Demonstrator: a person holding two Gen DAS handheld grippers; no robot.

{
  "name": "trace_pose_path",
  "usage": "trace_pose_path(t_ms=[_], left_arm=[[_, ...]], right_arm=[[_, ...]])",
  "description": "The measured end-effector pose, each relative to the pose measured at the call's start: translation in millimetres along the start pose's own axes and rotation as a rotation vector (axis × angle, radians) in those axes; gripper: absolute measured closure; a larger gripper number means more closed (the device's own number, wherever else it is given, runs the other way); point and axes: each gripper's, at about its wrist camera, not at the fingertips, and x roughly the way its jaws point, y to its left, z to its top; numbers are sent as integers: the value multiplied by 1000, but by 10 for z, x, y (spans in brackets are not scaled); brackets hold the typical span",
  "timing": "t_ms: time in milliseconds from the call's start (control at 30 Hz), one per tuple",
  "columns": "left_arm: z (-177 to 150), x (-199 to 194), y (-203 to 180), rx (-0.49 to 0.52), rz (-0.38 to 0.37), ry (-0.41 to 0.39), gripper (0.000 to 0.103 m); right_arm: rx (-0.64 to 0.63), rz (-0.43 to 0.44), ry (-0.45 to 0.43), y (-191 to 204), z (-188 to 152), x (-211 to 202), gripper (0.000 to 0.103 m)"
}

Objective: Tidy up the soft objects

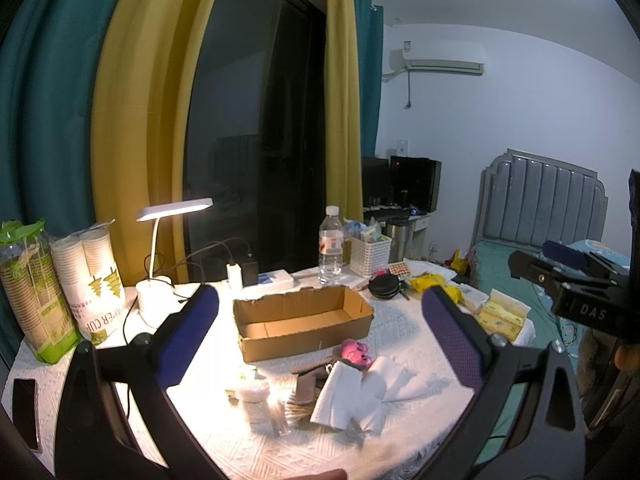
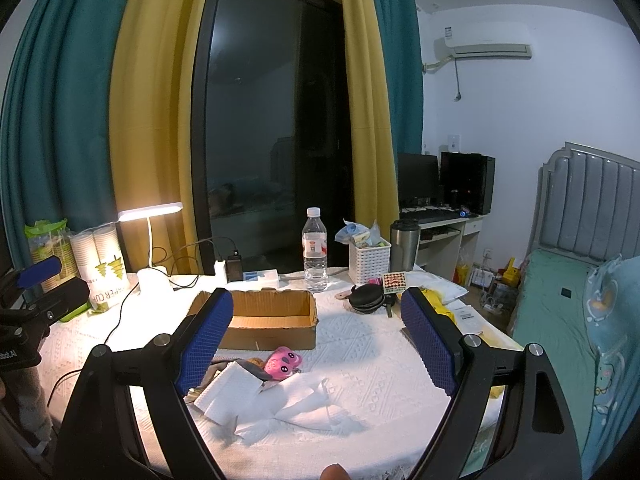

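Note:
An open, empty cardboard box (image 1: 304, 322) (image 2: 266, 320) sits mid-table. In front of it lies a heap of soft things: a pink plush toy (image 1: 354, 352) (image 2: 283, 363), white tissues (image 1: 352, 394) (image 2: 280, 400), a brown cloth item (image 1: 308, 380) and cotton pads (image 1: 252, 394). My left gripper (image 1: 320, 320) is open and empty, held above the heap. My right gripper (image 2: 316, 320) is open and empty, also above the table; it shows at the right edge of the left wrist view (image 1: 576, 280).
A lit desk lamp (image 1: 160, 276) and paper cup packs (image 1: 96, 276) stand at the left. A water bottle (image 2: 315, 250), white basket (image 2: 369, 260), black pouch (image 2: 368, 298) and tissue pack (image 1: 502, 314) sit behind and right. A bed (image 2: 568, 300) is at the right.

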Motion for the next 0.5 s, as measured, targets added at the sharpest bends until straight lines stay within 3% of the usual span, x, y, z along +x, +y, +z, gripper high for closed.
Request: trace_pose_path(t_ms=[500], left_arm=[[-115, 64, -11, -9, 3, 26, 1]], right_arm=[[-3, 16, 18, 30, -47, 12, 15]])
